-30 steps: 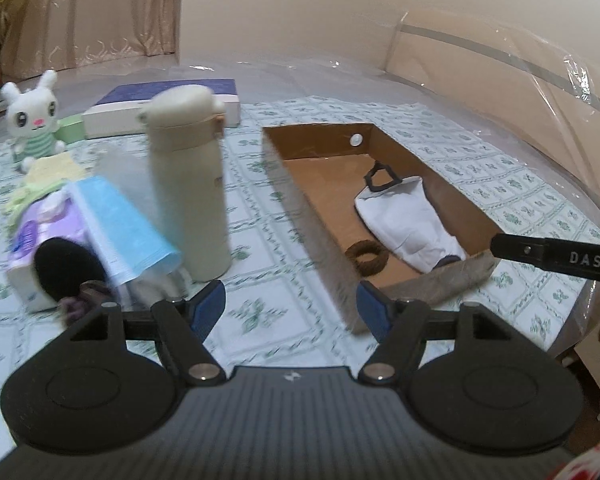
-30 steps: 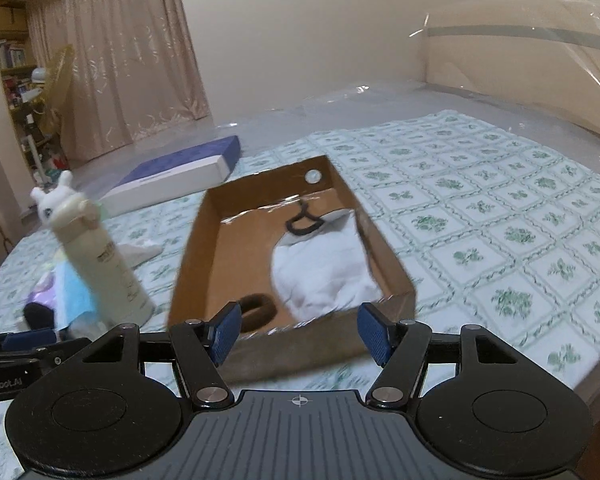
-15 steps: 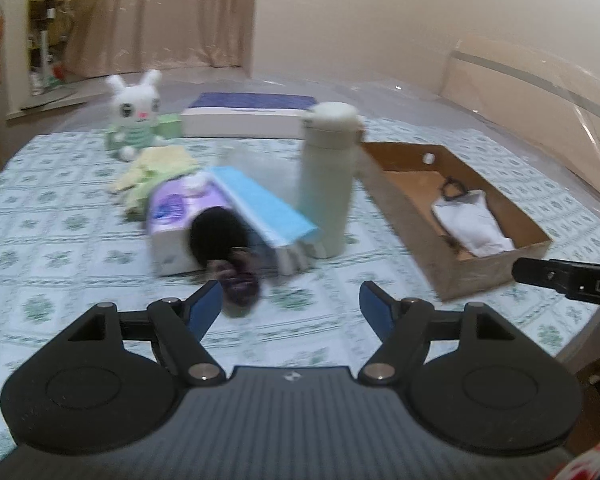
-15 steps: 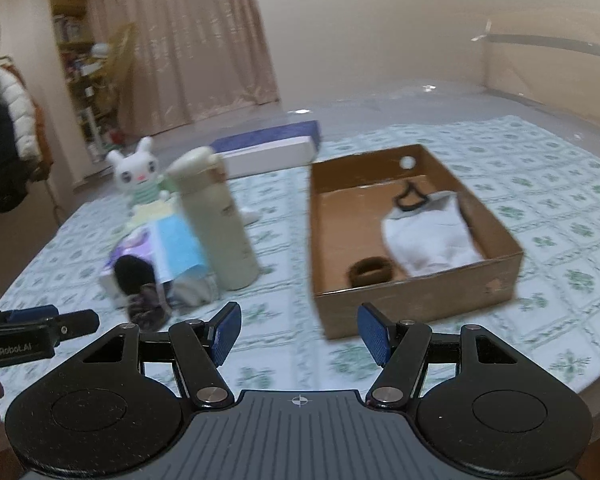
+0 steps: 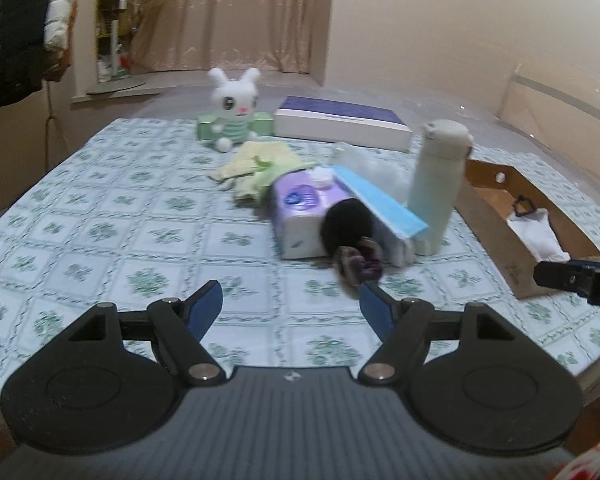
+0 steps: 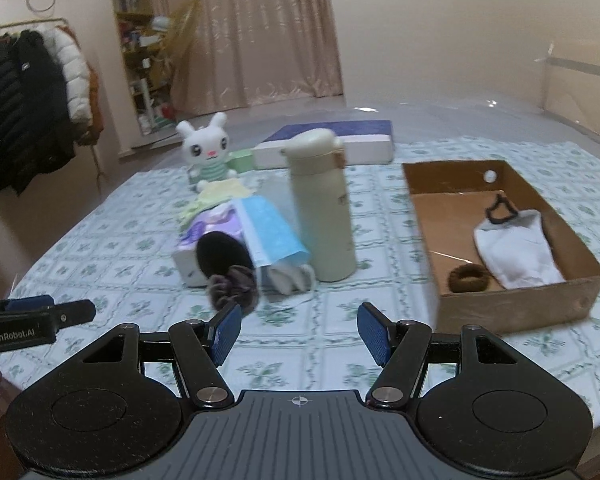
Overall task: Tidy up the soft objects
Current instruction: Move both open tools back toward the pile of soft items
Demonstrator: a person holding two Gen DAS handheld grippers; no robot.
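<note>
A cardboard box (image 6: 516,308) on the right holds a white cloth pouch (image 6: 512,248) and a brown hair tie (image 6: 470,278). A purple scrunchie (image 5: 358,264) lies in front of a black puff (image 5: 346,230) and a purple tissue pack (image 5: 296,208). A white bunny plush (image 5: 234,110) and a yellow-green cloth (image 5: 256,164) sit further back. My left gripper (image 5: 290,308) is open and empty, just short of the scrunchie. My right gripper (image 6: 300,332) is open and empty, between the scrunchie (image 6: 232,284) and the box.
A cream thermos bottle (image 6: 324,204) stands upright beside a blue mask pack (image 6: 272,232). A flat blue-and-white box (image 5: 340,122) lies at the back. The table has a green patterned cloth (image 5: 140,240). Coats hang at the far left (image 6: 28,100).
Both grippers have pulled back and turned left, away from the box, so the pile of soft things now sits in front of them. Both stay open and empty.
</note>
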